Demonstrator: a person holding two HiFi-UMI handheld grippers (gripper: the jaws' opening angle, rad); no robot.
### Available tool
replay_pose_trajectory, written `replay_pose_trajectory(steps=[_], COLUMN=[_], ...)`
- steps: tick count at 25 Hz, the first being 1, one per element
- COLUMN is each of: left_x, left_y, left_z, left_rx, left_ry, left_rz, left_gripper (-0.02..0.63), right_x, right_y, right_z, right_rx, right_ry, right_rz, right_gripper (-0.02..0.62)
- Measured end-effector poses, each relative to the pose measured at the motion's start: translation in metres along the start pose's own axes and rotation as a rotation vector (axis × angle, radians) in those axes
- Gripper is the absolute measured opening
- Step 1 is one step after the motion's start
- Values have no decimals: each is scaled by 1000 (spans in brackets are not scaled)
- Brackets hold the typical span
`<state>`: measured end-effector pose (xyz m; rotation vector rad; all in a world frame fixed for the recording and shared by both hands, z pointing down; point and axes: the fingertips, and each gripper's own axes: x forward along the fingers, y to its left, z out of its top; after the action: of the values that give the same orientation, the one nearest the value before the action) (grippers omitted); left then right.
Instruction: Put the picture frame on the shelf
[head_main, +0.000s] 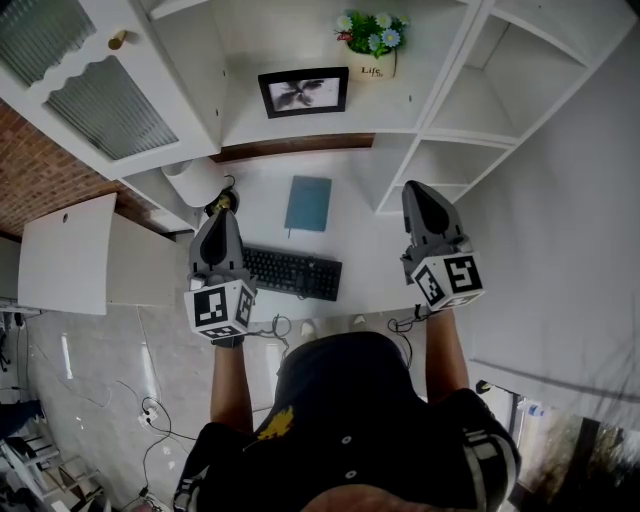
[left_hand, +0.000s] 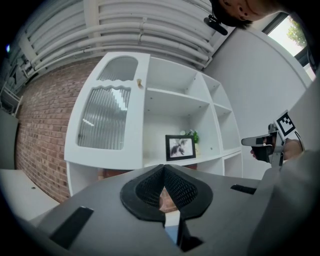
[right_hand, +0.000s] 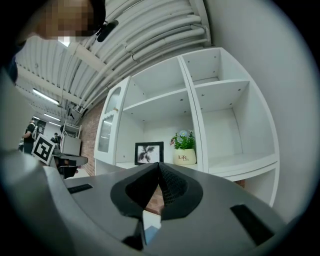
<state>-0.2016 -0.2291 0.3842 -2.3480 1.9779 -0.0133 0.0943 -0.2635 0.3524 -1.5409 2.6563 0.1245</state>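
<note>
Both forearms reach forward side by side over the tabletop. The left hand-held gripper and the right hand-held gripper have their jaws pressed together, with nothing between them. The picture frame stands upright on the shelf, ahead of both hand-held grippers and well apart from them.

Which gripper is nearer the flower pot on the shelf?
Right. Right gripper sits before the flower pot, slightly to its right; left gripper is farther off, left of the picture frame.
</note>
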Motion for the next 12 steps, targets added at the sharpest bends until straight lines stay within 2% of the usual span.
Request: replay_pose_trajectory(steps=[12], left_x=[-22], left_y=[26], left_z=[-8], left_rx=[-16], left_ry=[13], left_rz=[66], left_gripper=[18], right_x=[-15], right_y=[-16], right_z=[-6], right_rx=[20], right_ry=[13], right_rz=[-51], right_gripper=[6])
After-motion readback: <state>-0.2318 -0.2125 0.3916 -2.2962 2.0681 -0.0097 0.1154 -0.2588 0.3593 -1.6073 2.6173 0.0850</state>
